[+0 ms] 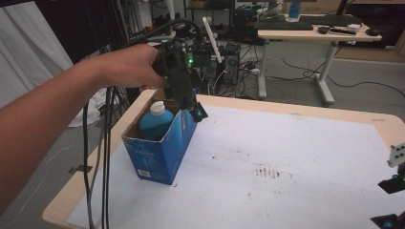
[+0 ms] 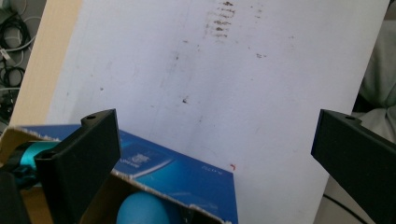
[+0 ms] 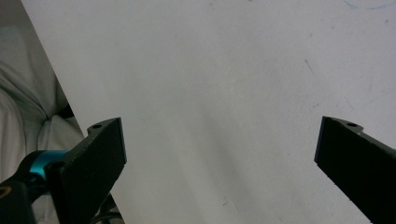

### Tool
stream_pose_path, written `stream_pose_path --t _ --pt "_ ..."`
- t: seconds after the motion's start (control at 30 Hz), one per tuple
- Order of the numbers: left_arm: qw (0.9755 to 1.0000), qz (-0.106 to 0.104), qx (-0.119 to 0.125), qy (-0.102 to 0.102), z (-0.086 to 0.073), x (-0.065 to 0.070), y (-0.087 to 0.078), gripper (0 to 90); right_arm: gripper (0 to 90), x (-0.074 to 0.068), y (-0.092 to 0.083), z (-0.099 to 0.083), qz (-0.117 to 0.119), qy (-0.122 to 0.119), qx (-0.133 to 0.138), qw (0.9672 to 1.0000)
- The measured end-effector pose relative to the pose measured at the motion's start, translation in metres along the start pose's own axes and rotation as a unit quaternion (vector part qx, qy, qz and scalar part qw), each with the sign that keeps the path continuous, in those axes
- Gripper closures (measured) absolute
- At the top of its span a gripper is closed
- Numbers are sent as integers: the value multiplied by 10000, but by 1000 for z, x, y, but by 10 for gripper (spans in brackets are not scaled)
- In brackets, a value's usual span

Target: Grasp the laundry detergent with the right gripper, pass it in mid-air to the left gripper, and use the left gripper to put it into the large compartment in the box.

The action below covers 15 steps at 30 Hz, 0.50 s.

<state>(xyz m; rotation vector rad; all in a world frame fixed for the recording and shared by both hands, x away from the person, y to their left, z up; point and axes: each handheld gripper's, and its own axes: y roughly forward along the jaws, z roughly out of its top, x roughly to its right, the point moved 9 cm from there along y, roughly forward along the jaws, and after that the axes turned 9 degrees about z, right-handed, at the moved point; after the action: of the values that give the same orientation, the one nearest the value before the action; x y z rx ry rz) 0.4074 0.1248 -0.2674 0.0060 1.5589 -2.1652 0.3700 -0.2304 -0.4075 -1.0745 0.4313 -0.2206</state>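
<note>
Near edge first: right gripper (image 1: 392, 200) parked at the table's (image 1: 296, 157) near right corner, jaws spread wide over bare white sheet (image 3: 210, 84), holding nothing. Best left there, out of the way.

Farther in, at the left side: blue box (image 1: 160, 148) standing open-topped on the table, blue bottle (image 1: 156, 121) with a white cap upright inside, leaning toward the far wall.

Just beyond and above the box's far rim: left gripper (image 1: 191, 102), jaws wide apart and empty, one jaw over the cardboard edge in the left gripper view, bottle's blue body (image 2: 140, 210) below. Looks like a release just made, or a reach about to start; cannot tell which.

For a clean finish: lift straight up, clear of the rim, so as not to snag the cardboard flap or tip the box. Cables (image 1: 105, 157) hanging at the table's left edge worth keeping off the box.
</note>
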Motion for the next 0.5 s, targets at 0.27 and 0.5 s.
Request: stream_pose_path --t 0.27,0.5 --pt "9997 -172 182 53 34 16 17 16 11 0 -2 7 11 -36 123 9999" --pt "9986 -317 -155 396 50 35 51 16 12 -1 0 13 -19 -82 133 9999"
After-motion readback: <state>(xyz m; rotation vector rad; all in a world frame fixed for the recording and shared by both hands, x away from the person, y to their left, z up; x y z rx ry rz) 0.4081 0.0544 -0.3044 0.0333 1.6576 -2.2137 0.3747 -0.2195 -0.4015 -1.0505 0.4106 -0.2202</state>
